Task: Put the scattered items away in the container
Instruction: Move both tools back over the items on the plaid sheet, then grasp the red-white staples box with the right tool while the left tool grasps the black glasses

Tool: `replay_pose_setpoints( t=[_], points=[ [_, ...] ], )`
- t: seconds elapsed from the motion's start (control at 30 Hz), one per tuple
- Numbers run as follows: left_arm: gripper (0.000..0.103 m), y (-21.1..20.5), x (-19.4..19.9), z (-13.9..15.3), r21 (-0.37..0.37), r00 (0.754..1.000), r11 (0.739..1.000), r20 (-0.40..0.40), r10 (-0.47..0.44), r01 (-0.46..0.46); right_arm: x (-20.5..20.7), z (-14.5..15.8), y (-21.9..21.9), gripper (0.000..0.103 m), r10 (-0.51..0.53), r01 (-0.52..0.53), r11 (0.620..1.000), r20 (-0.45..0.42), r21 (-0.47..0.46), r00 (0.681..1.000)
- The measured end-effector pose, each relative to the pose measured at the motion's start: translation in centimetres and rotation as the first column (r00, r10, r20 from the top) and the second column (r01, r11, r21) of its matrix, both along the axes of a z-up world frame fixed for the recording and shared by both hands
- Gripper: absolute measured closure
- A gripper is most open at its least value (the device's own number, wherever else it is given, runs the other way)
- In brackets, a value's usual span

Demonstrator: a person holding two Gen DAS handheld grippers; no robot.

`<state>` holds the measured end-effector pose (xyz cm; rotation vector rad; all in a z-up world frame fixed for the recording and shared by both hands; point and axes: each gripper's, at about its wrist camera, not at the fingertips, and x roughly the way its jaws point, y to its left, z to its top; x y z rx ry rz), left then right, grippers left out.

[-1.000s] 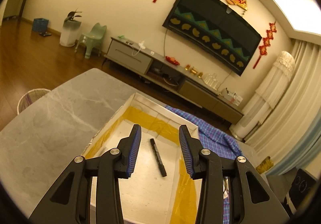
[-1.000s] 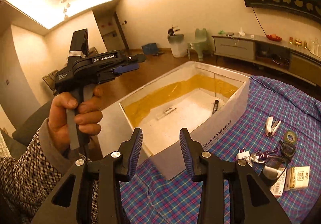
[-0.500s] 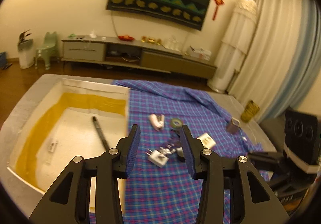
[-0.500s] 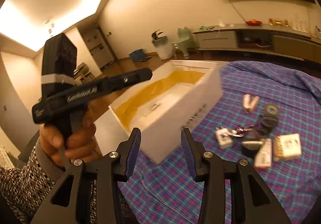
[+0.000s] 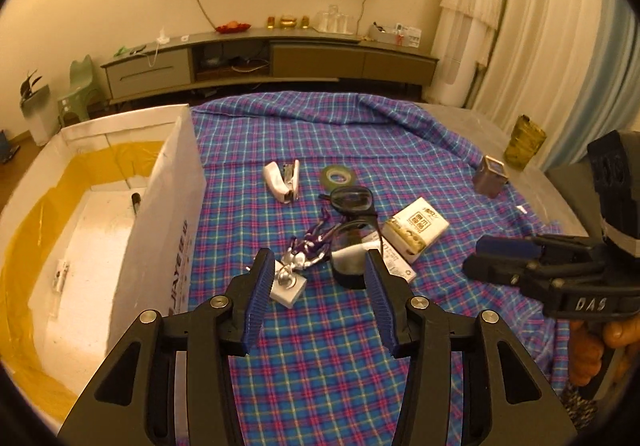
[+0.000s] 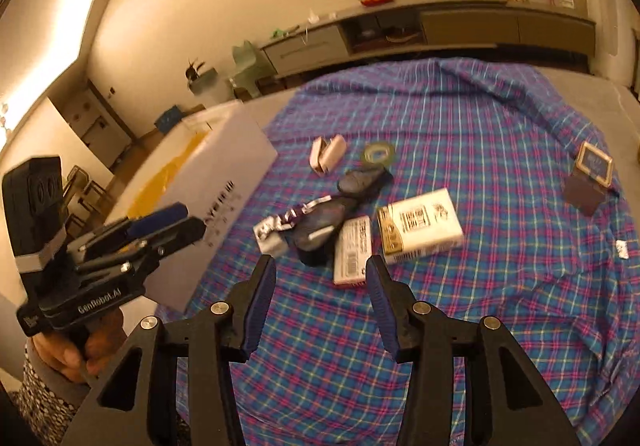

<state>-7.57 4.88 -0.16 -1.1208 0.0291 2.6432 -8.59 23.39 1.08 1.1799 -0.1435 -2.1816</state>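
White box (image 5: 160, 214) with marker (image 5: 136, 202) inside, beside stapler (image 5: 282, 182), tape roll (image 5: 339, 177), glasses (image 5: 352, 202) on cloth

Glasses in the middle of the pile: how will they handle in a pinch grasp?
The glasses look thin-framed, so probably light but fragile at the lenses. They overlap the charger cable, so lifting may drag it along. Smooth lenses likely slip; gripping the frame seems safer.

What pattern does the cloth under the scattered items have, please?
The cloth is blue-and-purple plaid, clearest in the left wrist view.
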Motion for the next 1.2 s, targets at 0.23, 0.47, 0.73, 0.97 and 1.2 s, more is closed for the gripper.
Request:
replay_pose_setpoints(
  t=[0.23,0.47,0.73,0.97,1.2],
  points=[
    [0.054,2.0,-2.6,-2.1,0.009,0.999,0.999,0.031,-0.031,0.031,-1.2,-4.7,-3.0,0.048,0.045,-0.050,0.994,0.051,0.102,0.998],
    [0.050,5.8,-7.8,-4.8,0.035,0.980,0.987,0.124,-0.158,0.155,-3.5,-7.2,-4.9,0.048,0.059,-0.066,0.987,0.053,0.144,0.997],
    [0.043,7.6,-11.4,-8.4,-0.033,0.969,0.983,0.180,-0.172,0.180,-4.6,-8.0,-6.8,0.051,0.112,-0.102,0.970,-0.033,0.221,0.993],
    [0.061,6.8,-11.8,-8.1,-0.011,0.969,0.986,0.185,-0.163,0.168,-4.3,-7.6,-4.9,0.064,0.079,-0.073,0.966,-0.015,0.248,0.997],
    [0.066,5.6,-10.7,-6.3,0.024,0.978,0.992,0.163,-0.127,0.125,-4.2,-6.5,-2.4,0.064,0.028,-0.036,0.987,0.051,0.154,0.998]
  ],
)
